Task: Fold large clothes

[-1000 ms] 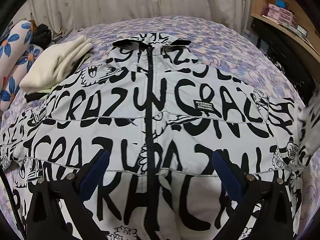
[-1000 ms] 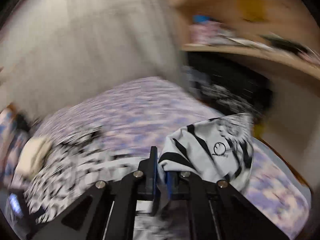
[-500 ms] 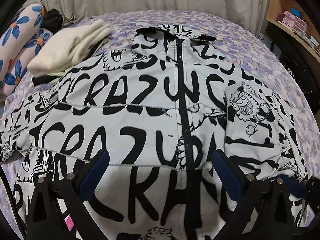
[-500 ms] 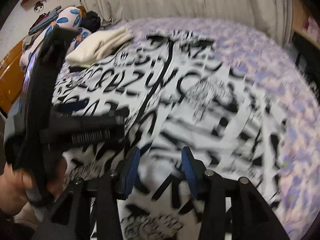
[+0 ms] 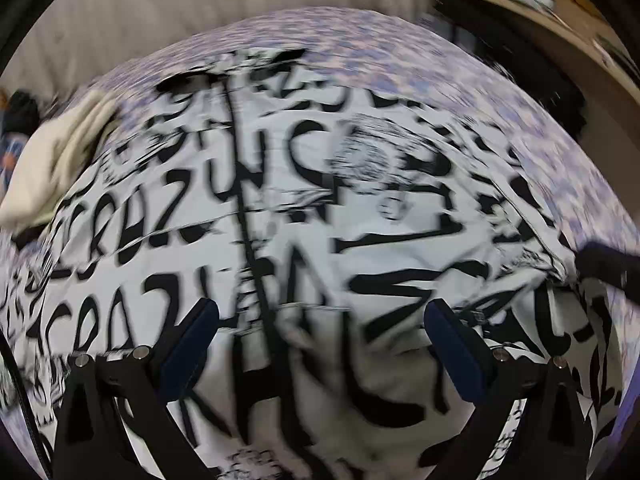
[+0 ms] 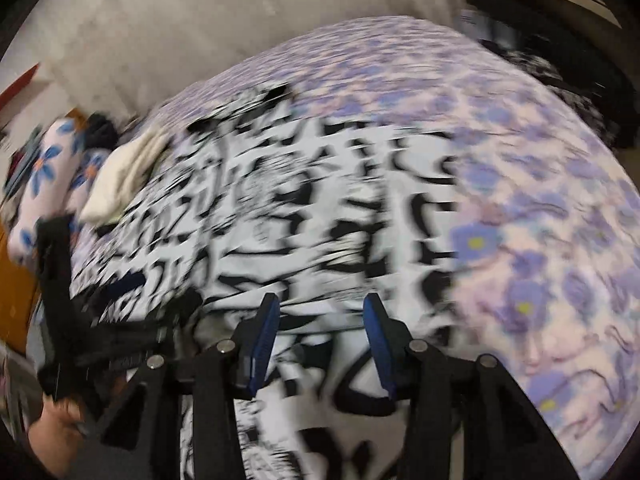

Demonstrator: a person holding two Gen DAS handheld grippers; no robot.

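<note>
A large white jacket (image 5: 280, 200) with black lettering and a black front zip lies spread flat on the bed. Its right sleeve (image 5: 400, 200) lies folded inward over the front. My left gripper (image 5: 320, 316) hovers wide open above the lower front, near the zip, with nothing between its blue pads. My right gripper (image 6: 322, 304) is open low over the jacket's (image 6: 280, 220) lower right part, and its pads press on nothing. The left gripper's black frame (image 6: 80, 320) and a hand (image 6: 52, 436) show at the left of the right wrist view. Both views are motion-blurred.
A folded cream garment (image 5: 48, 168) lies at the jacket's upper left, beside a flowered pillow (image 6: 44, 176). Purple floral bedsheet (image 6: 540, 240) stretches bare to the right. A pale curtain (image 5: 240, 0) hangs behind the bed, and a wooden shelf (image 5: 540, 12) stands at the far right.
The right gripper let go of the sleeve, opened and came down over the jacket. The sleeve now lies folded across the front. The left gripper shifted and stayed open.
</note>
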